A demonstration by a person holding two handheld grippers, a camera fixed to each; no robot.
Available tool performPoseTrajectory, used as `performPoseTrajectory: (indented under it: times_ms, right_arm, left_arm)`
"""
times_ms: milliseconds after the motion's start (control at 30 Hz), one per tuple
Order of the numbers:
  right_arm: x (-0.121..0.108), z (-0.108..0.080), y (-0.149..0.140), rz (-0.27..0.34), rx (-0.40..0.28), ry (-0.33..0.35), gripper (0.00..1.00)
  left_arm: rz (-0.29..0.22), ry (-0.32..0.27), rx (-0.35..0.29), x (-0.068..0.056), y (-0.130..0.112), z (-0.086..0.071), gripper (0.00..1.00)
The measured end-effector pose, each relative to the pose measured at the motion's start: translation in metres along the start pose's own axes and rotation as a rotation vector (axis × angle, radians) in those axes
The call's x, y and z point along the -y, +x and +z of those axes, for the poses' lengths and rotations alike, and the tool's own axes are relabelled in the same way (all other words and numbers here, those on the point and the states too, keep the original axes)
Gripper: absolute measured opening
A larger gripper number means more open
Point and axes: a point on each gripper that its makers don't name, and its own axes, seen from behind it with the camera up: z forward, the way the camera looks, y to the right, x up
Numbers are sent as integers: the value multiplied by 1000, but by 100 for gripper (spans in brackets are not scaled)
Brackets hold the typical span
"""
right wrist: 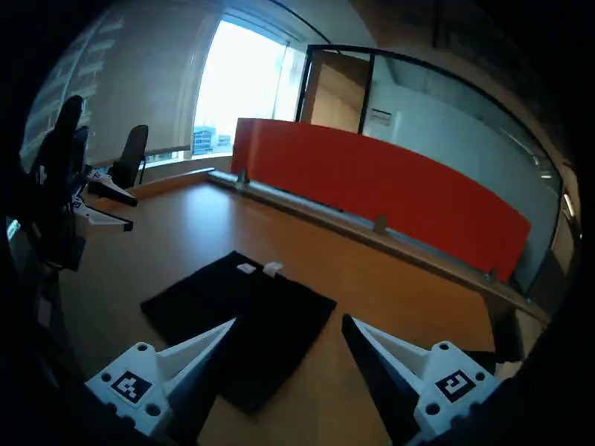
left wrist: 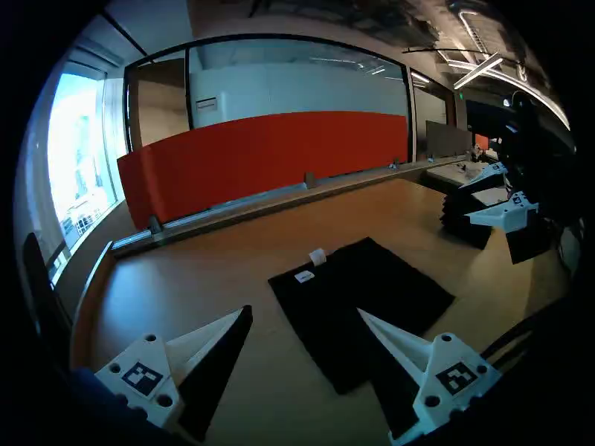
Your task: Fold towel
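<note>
The black towel (left wrist: 372, 297), flat ahead of the tongs, is being gripped by neither left gripper (left wrist: 303, 310) nor right gripper (right wrist: 288, 319), both being held apart; folding appears outstanding.

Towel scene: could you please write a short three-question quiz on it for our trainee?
1. True or false: the left gripper is shut on the towel.
2. The divider behind the desk is: A blue, B orange, C green?
3. How many white tags show on the towel?
Key: 1 false, it is open and off the towel; 2 B; 3 two.
</note>
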Motion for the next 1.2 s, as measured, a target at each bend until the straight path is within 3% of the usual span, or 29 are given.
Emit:
performPoseTrajectory:
  times_ms: [867,1200]
  right_arm:
    - [43,44,-120,-20,221,127,100]
    - [56,50,-149,-33,283,173,100]
  left_arm:
    - [31,-109,225,-34,-111,41,93]
    - [37,-161,306,-47,-142,50,93]
